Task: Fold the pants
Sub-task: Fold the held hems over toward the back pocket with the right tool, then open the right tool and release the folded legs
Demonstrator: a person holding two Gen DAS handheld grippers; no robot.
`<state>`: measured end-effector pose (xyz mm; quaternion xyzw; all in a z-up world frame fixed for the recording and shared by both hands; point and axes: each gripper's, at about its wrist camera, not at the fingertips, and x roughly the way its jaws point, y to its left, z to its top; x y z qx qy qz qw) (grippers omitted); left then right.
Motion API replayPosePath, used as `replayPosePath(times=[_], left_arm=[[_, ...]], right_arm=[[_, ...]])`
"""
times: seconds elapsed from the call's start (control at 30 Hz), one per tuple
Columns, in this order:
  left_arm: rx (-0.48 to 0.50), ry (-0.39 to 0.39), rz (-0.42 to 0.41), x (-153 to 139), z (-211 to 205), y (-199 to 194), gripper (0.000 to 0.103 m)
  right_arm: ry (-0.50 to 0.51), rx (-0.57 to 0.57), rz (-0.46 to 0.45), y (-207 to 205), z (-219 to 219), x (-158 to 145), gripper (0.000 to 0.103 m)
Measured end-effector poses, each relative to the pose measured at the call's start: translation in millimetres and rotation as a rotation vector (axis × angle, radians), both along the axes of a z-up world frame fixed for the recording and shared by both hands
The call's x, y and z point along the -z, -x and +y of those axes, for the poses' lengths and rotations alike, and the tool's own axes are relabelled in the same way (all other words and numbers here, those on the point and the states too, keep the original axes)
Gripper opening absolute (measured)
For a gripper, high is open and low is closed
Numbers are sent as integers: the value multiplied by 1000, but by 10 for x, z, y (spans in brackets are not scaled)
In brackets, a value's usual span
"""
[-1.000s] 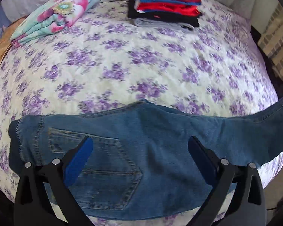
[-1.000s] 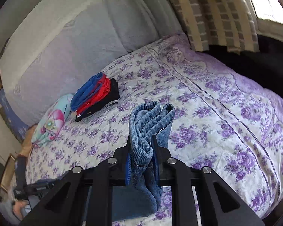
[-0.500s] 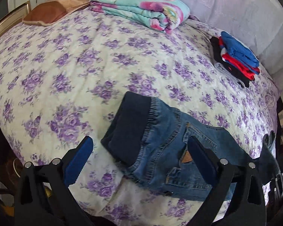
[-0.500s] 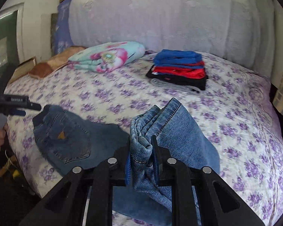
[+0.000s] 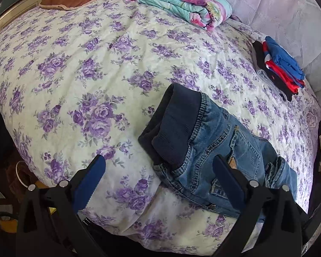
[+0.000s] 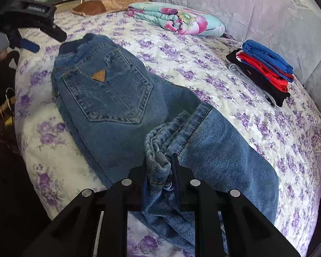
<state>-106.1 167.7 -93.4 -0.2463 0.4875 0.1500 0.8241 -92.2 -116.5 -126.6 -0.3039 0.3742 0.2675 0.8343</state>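
Carried toward the waistband, the blue denim pants' [image 6: 109,98] leg cuffs sat clamped in the right gripper [image 6: 160,171]; the left gripper [image 5: 159,182] hovered, jaws spread, holding nothing.

The jeans [image 6: 109,90] are matt, coarse blue denim with a dark ribbed knit waistband [image 5: 173,126] and a small tan leather-like patch [image 6: 98,76]; the bedspread [image 5: 100,64] is soft, crinkled quilted cloth; both grippers look matt black plastic with shiny metal rivets [image 6: 126,182].

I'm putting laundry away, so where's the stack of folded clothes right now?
The stack of folded clothes sits far right on the floral bedspread, right of the folded floral blanket, beyond the jeans.
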Motion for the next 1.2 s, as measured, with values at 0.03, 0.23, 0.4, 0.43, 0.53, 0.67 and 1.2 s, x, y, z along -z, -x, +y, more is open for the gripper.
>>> replayPosePath(times=[0.03, 0.23, 0.4, 0.43, 0.53, 0.67, 1.2], left_arm=[[8, -2, -1, -5, -24, -14, 98], [37, -17, -4, -15, -66, -48, 98], [12, 16, 6, 51, 8, -62, 98], [12, 21, 9, 65, 7, -70, 98], [26, 19, 12, 80, -28, -99, 98], [34, 14, 7, 74, -42, -114, 98], [102, -12, 34, 129, -238, -201, 98]], right_arm=[[5, 6, -4, 0, -17, -6, 18], [-14, 131, -17, -74, -325, -157, 17], [5, 102, 5, -100, -279, -81, 17], [43, 83, 26, -92, -208, 18, 18], [132, 38, -12, -21, -108, 96, 22], [-4, -6, 63, -2, -247, -166, 44], [-326, 443, 201, -1051, -600, -35, 37]])
